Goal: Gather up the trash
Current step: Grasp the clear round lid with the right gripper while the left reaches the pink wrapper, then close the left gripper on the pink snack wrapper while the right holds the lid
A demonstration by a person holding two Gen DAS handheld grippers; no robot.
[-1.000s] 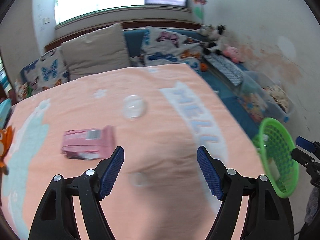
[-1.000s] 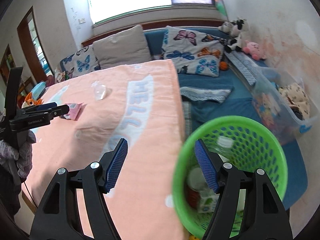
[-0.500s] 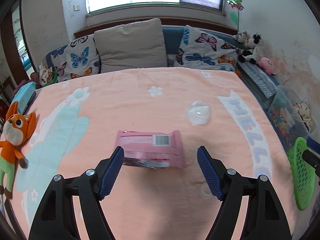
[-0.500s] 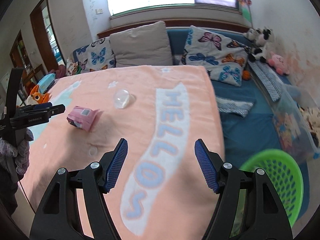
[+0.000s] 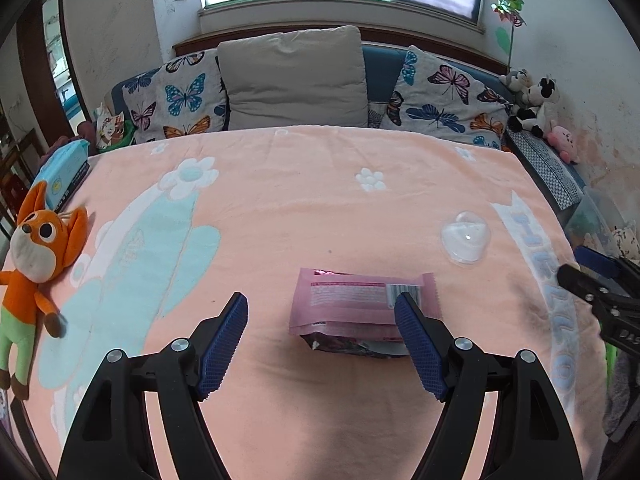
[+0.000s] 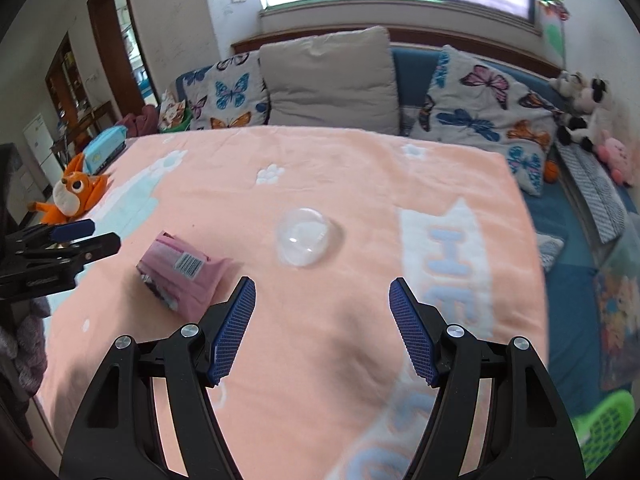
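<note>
Both tongs tilt steeply down over the tabletop (image 5: 320, 208), which is covered with a peach blanket, and both stand spread with nothing between their blue pads. The left tongs (image 5: 321, 344) hang just short of a pink wrapper (image 5: 362, 308); in the left wrist view its right pad overlaps the wrapper's right end, but whether it touches cannot be told. The wrapper lies flat, its long axis running across that view from left to right, barcode side up and its torn, open edge facing the tongs. The right tongs (image 6: 322, 328) point at a clear plastic dome (image 6: 306, 236) that sits beyond their tips, well apart from them, rounded side up. The dome lies to the right of the wrapper, near it but not touching. A green basket (image 6: 608, 428) shows at the lower right corner of the right wrist view, beside the tabletop's edge.
</note>
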